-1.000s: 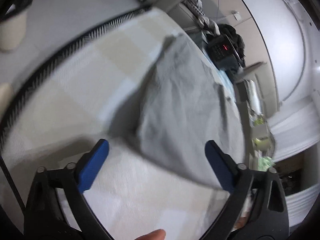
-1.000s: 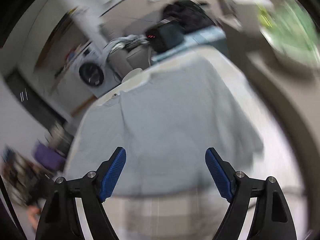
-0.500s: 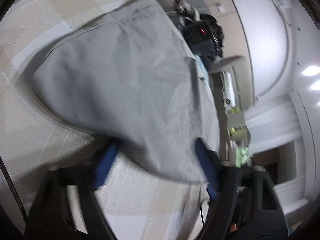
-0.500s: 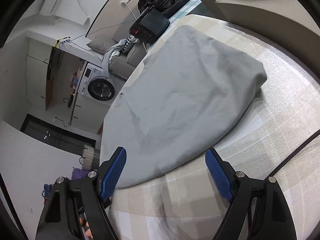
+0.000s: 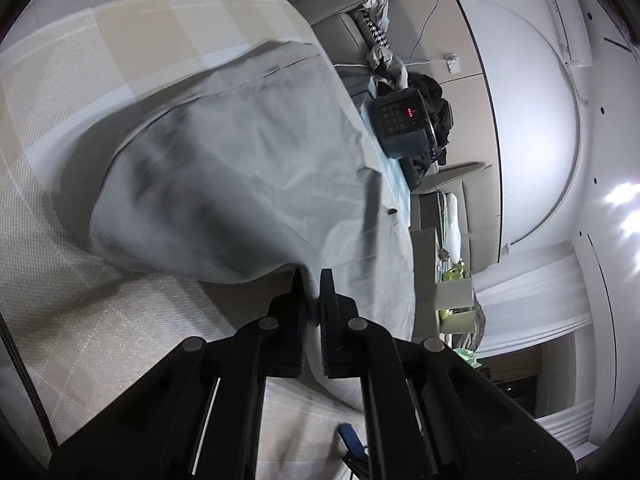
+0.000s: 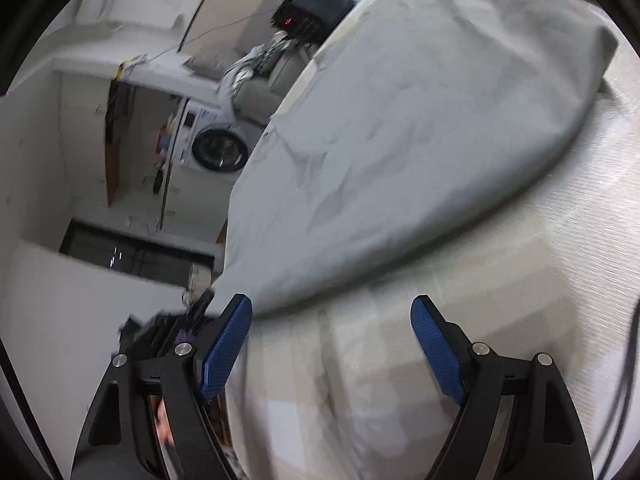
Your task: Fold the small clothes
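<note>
A grey garment (image 5: 240, 168) lies spread on a table under a beige checked cover (image 5: 120, 320). In the left wrist view my left gripper (image 5: 310, 280) is shut on the garment's near edge, and the cloth rises in a small fold where the black fingers pinch it. The right wrist view shows the same garment (image 6: 400, 140) from its other side. My right gripper (image 6: 332, 320) stands open just in front of the garment's near edge. Its left blue pad (image 6: 228, 344) sits beside the garment's near corner. Only the checked cover (image 6: 440, 280) lies between the pads.
A black device with red lights (image 5: 404, 128) stands at the table's far end, also the black device (image 6: 312, 16) in the right view. Beyond are a sofa with clothes (image 5: 372, 20), a washing machine (image 6: 216, 148) and boxes (image 5: 452, 292). A black cord (image 5: 20, 360) runs along the left.
My left gripper moved up to the garment's near edge and its jaws went from wide open to shut on it. My right gripper dropped and rolled closer to the garment's corner, still open.
</note>
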The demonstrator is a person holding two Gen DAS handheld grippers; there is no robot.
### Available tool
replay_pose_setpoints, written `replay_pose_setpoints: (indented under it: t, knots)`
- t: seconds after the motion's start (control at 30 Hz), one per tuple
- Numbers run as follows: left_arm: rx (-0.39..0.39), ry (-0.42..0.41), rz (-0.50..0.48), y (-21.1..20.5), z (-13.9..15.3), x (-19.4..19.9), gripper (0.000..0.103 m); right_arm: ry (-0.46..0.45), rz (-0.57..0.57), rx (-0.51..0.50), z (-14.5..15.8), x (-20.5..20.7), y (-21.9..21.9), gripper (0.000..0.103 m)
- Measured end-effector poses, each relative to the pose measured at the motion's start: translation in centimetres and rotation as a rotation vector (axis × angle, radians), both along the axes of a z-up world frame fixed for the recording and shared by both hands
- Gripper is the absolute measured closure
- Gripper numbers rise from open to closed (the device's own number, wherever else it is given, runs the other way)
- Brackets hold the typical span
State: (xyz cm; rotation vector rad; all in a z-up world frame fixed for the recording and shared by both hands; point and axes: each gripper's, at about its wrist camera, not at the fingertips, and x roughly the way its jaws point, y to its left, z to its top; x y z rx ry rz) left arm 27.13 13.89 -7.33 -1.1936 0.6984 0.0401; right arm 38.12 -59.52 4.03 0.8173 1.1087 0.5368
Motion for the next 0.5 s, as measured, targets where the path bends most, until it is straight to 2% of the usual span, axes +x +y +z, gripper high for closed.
replay_pose_setpoints:
  t: [0.17,0.27,0.3,0.33,0.37,0.4,0.43,0.5]
  knots:
    - [0.0,-0.016,0.0,1.3,1.2,-0.8,0.103,0.056,-0.257,0.036,-0.4,3.0,0.1,0.02]
    - [0.007,-0.008,-0.006,1.6,0.9,-1.5,0.103,0.063,-0.398,-0.002,0.0,4.6,-0.5,0.029]
    - [0.007,-0.002,-0.007,1.7,0.6,-1.7,0.103,0.059,-0.433,-0.03,0.1,5.2,-0.8,0.038]
    - [0.007,0.007,-0.008,1.8,0.1,-1.9,0.103,0.052,-0.455,-0.064,0.3,5.6,-1.1,0.057]
    - [0.007,0.014,-0.006,1.9,-0.5,-1.9,0.103,0.054,-0.467,-0.104,0.1,6.0,-1.2,0.07]
    - [-0.003,0.026,-0.003,2.0,-1.3,-2.2,0.103,0.06,-0.469,-0.122,-0.1,6.3,-1.4,0.092]
    - [-0.009,0.034,-0.003,2.1,-2.1,-2.1,0.103,0.059,-0.464,-0.129,-0.6,6.5,-1.6,0.099]
    - [-0.011,0.039,-0.012,2.1,-3.2,-2.4,0.103,0.019,-0.43,-0.128,-0.9,6.1,-2.0,0.1]
